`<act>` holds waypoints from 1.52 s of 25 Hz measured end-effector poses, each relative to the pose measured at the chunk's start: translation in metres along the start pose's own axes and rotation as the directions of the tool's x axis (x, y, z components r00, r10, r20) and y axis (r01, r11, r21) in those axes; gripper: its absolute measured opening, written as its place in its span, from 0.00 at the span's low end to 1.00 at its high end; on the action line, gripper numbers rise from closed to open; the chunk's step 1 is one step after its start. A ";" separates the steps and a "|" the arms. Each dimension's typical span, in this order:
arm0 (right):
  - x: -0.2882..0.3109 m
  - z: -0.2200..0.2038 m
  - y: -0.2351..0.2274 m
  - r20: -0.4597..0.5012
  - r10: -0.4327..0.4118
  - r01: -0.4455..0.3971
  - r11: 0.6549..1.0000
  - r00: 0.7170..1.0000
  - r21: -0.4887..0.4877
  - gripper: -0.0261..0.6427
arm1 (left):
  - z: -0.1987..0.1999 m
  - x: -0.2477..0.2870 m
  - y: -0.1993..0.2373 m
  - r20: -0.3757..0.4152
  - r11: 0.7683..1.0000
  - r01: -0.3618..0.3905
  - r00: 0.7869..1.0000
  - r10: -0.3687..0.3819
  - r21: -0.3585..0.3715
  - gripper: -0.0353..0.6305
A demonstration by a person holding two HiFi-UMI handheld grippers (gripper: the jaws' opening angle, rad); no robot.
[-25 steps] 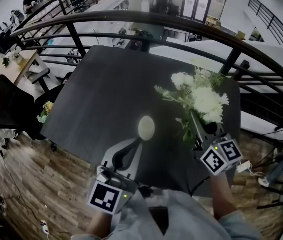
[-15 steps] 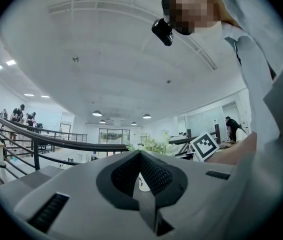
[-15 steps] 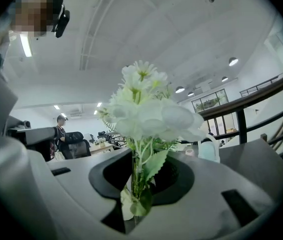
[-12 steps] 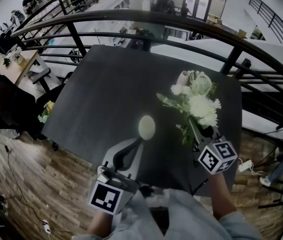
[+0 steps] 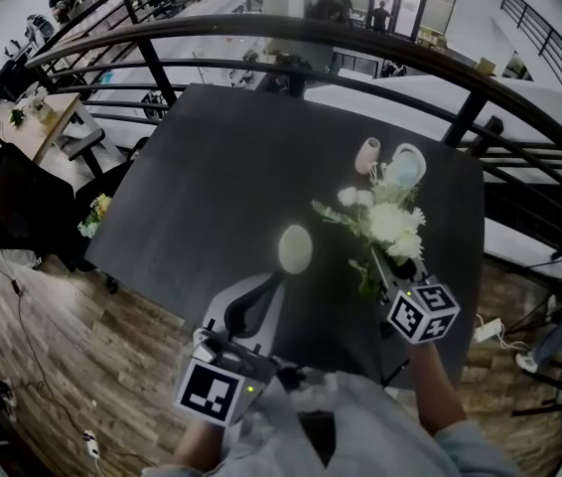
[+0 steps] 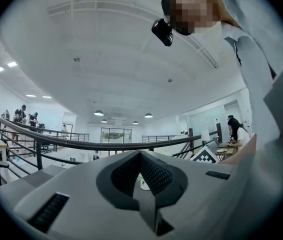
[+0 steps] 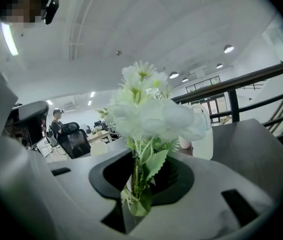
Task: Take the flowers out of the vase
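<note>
Your right hand-held gripper [image 5: 392, 274] is clenching the white flowers [image 5: 390, 222] (by their stems); your left hand-held gripper [image 5: 273, 288] is sitting, seemingly closed, beside the vase [image 5: 294, 249].

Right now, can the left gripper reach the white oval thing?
Likely yes: the left gripper points straight at the white oval thing, nothing between; the flowers are aside in the right gripper.
</note>
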State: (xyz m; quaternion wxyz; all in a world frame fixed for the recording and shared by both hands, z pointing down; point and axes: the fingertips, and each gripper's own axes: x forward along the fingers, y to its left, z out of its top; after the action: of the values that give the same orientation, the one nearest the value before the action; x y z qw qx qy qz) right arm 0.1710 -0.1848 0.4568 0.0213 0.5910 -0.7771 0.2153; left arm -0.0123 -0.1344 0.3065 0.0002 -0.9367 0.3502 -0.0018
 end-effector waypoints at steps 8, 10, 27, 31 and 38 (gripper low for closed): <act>0.005 -0.035 -0.011 -0.079 -0.021 0.024 0.999 0.997 0.038 0.19 | -0.003 -0.001 0.000 -0.007 1.000 -0.010 1.000 0.010 0.000 0.05; 0.006 -0.042 -0.014 -0.093 -0.026 0.032 0.998 0.995 0.060 0.18 | -0.003 -0.001 0.001 -0.009 1.000 -0.011 1.000 0.011 0.001 0.05; 0.013 -0.110 -0.032 -0.250 -0.083 0.115 0.986 0.965 0.117 0.18 | -0.005 -0.003 0.005 -0.019 1.000 -0.028 0.999 0.028 -0.001 0.05; 0.014 -0.127 -0.034 -0.287 -0.091 0.127 0.986 0.954 0.111 0.18 | -0.006 -0.003 0.006 -0.023 1.000 -0.029 0.999 0.029 0.001 0.05; 0.016 -0.146 -0.039 -0.345 -0.133 0.155 0.987 0.929 0.039 0.18 | -0.006 -0.004 0.009 -0.029 0.999 -0.036 0.999 0.036 -0.001 0.05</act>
State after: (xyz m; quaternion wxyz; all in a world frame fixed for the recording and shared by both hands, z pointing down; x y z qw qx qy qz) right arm 0.1704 -0.1549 0.6061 0.1517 0.6006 -0.7087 0.3377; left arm -0.0216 -0.1383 0.3126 -0.0056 -0.9301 0.3668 -0.0150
